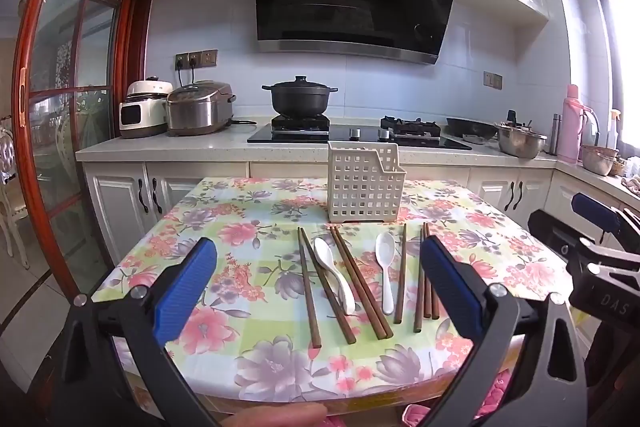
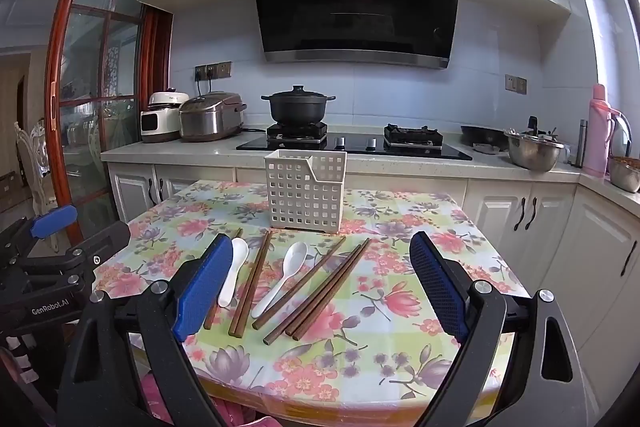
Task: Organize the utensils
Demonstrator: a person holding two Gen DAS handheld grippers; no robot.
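Chopsticks (image 1: 362, 283) and two white spoons (image 1: 386, 271) lie loose on the floral surface (image 1: 224, 219) near the white basket (image 1: 362, 189); left gripper (image 1: 320, 291) and right gripper (image 2: 322, 287) jaws wide open, empty.

On the table (image 1: 224, 211) I see the utensil basket (image 1: 363, 187) standing at the far side, upright, with chopsticks (image 1: 360, 281) and two spoons (image 1: 334, 271) lying in a row in front of it, nearer me. One spoon lies left of the other spoon (image 1: 386, 267), chopsticks between and on both sides. Behind the table runs the counter (image 1: 160, 147), the pot (image 1: 298, 101) on the stove.
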